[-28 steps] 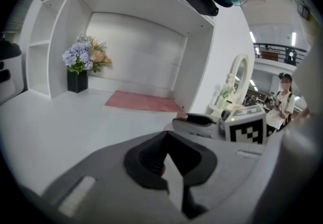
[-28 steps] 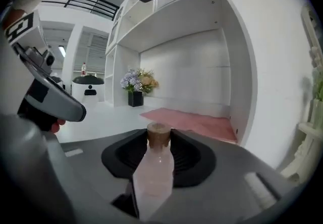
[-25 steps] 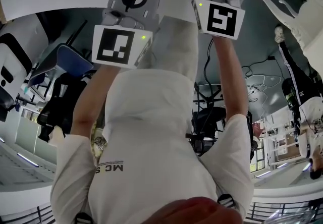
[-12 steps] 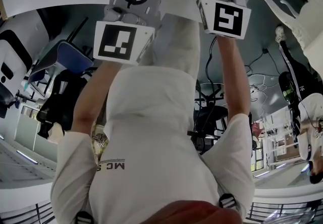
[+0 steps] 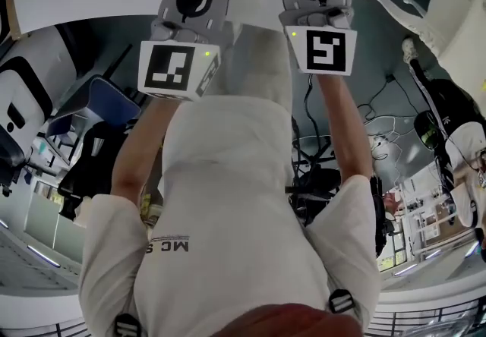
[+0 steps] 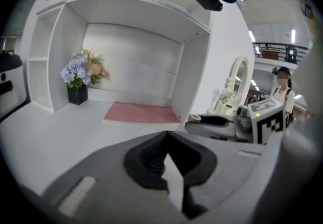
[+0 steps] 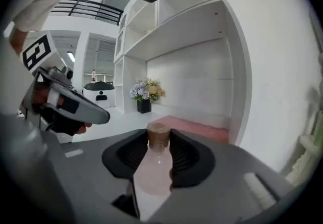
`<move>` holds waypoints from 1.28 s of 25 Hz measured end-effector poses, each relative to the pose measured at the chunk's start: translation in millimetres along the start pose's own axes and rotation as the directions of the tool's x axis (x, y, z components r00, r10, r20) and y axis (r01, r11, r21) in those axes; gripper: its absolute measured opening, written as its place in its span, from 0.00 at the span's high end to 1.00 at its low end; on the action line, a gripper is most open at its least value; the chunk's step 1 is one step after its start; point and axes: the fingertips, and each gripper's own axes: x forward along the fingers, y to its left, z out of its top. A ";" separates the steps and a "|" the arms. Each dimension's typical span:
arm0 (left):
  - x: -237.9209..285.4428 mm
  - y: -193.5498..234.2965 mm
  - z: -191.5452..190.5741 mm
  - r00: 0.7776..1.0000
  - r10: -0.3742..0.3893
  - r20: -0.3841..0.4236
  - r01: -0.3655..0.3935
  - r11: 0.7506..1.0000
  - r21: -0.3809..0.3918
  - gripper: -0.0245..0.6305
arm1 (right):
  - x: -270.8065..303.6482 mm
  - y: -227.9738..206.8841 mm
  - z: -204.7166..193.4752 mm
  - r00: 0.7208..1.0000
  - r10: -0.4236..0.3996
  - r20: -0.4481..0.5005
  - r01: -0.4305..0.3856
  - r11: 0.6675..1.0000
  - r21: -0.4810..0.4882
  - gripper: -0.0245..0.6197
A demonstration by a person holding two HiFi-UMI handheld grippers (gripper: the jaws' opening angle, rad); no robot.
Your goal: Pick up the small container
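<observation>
1. Right gripper (image 7: 159, 134): the jaws are clamped on the small container (image 7: 154, 177). The container is a pale pink, translucent bottle with a brown stopper. Both ribbed black pads press on its neck. The stopper points away from the camera and the body runs back between the jaws.

2. Left gripper (image 6: 166, 135): the jaws are together, with the pad tips meeting. No object is between them. A small reddish spot sits on the left pad and is too small to identify.

3. Surroundings, right gripper view:
- The pink mat (image 7: 202, 126) lies at 1 o'clock from the jaw tips, flat in the alcove of the shelf unit (image 7: 181, 21).
- The flower arrangement (image 7: 145, 94) stands upright in a black pot at 11 o'clock, well apart from the container.
- The left gripper appears at 10 o'clock, level with the right one.

4. Surroundings, left gripper view:
- The pink mat lies at 11 o'clock on the white counter (image 6: 50, 127).
- The flower arrangement stands at 10 o'clock, near the alcove's left wall.
- The right gripper appears at 3 o'clock, its marker cube (image 6: 267, 122) beside it.
- A person (image 6: 282, 87) stands in the background at 2 o'clock.

5. Head view: both grippers are held side by side at 12 o'clock.
</observation>
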 end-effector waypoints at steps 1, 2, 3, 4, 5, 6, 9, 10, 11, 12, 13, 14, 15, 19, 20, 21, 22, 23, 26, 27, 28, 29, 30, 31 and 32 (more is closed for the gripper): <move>-5.1 -3.8 8.2 1.000 0.005 0.005 -0.005 1.000 0.003 0.96 | -8.1 0.8 7.1 1.000 0.005 -0.005 -0.005 1.000 0.002 0.75; -9.7 -7.9 16.8 1.000 0.007 0.012 -0.008 1.000 0.006 0.96 | -16.4 0.6 14.3 1.000 0.009 -0.011 -0.009 1.000 0.004 0.75; -13.4 -11.9 25.7 1.000 0.008 0.021 -0.008 1.000 0.009 0.96 | -24.5 -0.8 21.9 1.000 0.011 -0.016 -0.011 1.000 0.007 0.75; -16.6 -16.0 34.6 0.999 0.007 0.031 -0.007 1.000 0.011 0.96 | -32.3 -2.7 30.5 1.000 0.010 -0.017 -0.010 1.000 0.009 0.75; -20.1 -20.2 43.0 0.999 0.004 0.041 -0.005 1.000 0.014 0.96 | -40.0 -4.3 40.0 1.000 0.009 -0.015 -0.009 1.000 0.009 0.75; -24.5 -24.5 50.8 0.999 0.001 0.049 -0.002 1.000 0.019 0.96 | -47.6 -5.0 49.8 1.000 0.008 -0.013 -0.008 1.000 0.009 0.75; -40.6 -35.6 71.0 0.998 -0.008 0.068 0.005 0.999 0.041 0.96 | -67.6 -2.8 76.4 1.000 0.016 -0.018 -0.015 1.000 0.011 0.75; -45.6 -37.9 76.8 0.997 -0.011 0.074 0.008 0.999 0.049 0.96 | -72.2 -1.4 84.1 1.000 0.020 -0.020 -0.019 1.000 0.013 0.75; -50.5 -40.1 82.1 0.997 -0.014 0.079 0.009 0.998 0.056 0.96 | -76.3 0.0 91.9 1.000 0.022 -0.019 -0.022 1.000 0.018 0.75; -55.2 -42.8 86.9 0.996 -0.016 0.083 0.011 0.998 0.062 0.96 | -80.7 1.2 99.6 1.000 0.023 -0.016 -0.023 0.999 0.023 0.75; -59.7 -46.1 91.4 0.996 -0.019 0.087 0.013 0.998 0.066 0.96 | -85.6 2.2 107.2 1.000 0.024 -0.013 -0.024 0.999 0.027 0.75; -64.2 -49.7 95.5 0.996 -0.021 0.091 0.015 0.997 0.069 0.96 | -90.7 3.3 114.4 1.000 0.025 -0.011 -0.025 0.999 0.028 0.75; -68.8 -53.1 99.4 0.995 -0.024 0.094 0.017 0.997 0.071 0.96 | -95.5 4.7 120.9 1.000 0.028 -0.010 -0.028 0.999 0.026 0.75; -84.8 -60.1 116.4 0.993 -0.030 0.117 0.021 0.997 0.076 0.96 | -108.3 11.5 136.9 0.998 0.052 -0.040 -0.052 0.999 -0.008 0.75; -89.5 -61.2 120.3 0.992 -0.030 0.123 0.021 0.997 0.077 0.96 | -111.2 14.2 140.5 0.997 0.059 -0.044 -0.059 0.998 -0.014 0.75; -94.9 -62.8 123.5 0.991 -0.031 0.127 0.021 0.997 0.078 0.96 | -114.7 17.4 144.4 0.997 0.064 -0.044 -0.065 0.998 -0.014 0.75; -100.2 -64.9 126.1 0.991 -0.032 0.131 0.022 0.997 0.079 0.96 | -118.5 20.4 148.4 0.997 0.069 -0.044 -0.069 0.998 -0.013 0.75; -104.6 -67.1 128.5 0.990 -0.032 0.136 0.022 0.997 0.078 0.96 | -122.0 22.7 152.4 0.996 0.073 -0.044 -0.073 0.997 -0.014 0.75; -113.2 -71.6 135.5 0.988 -0.031 0.151 0.019 0.997 0.079 0.96 | -129.0 25.7 163.6 0.996 0.084 -0.041 -0.084 0.996 -0.019 0.75; -115.3 -72.6 137.5 0.987 -0.030 0.156 0.017 0.997 0.081 0.96 | -131.0 26.0 166.8 0.996 0.085 -0.040 -0.086 0.996 -0.017 0.75; -117.3 -73.3 138.9 0.987 -0.029 0.158 0.016 0.996 0.082 0.96 | -132.9 26.1 169.7 0.996 0.085 -0.038 -0.085 0.996 -0.014 0.75; -119.0 -73.6 140.2 0.987 -0.029 0.161 0.016 0.996 0.083 0.96 | -134.6 26.2 172.4 0.996 0.084 -0.036 -0.084 0.996 -0.012 0.75; -120.3 -73.8 141.4 0.986 -0.029 0.165 0.015 0.996 0.083 0.96 | -135.9 26.0 174.9 0.996 0.082 -0.033 -0.082 0.997 -0.012 0.75; -121.3 -73.8 142.7 0.985 -0.029 0.169 0.015 0.996 0.084 0.96 | -136.9 25.8 177.2 0.996 0.080 -0.030 -0.081 0.997 -0.013 0.75; -122.4 -73.9 143.5 0.985 -0.029 0.172 0.015 0.996 0.086 0.96 | -138.0 25.8 179.1 0.996 0.080 -0.027 -0.080 0.997 -0.014 0.75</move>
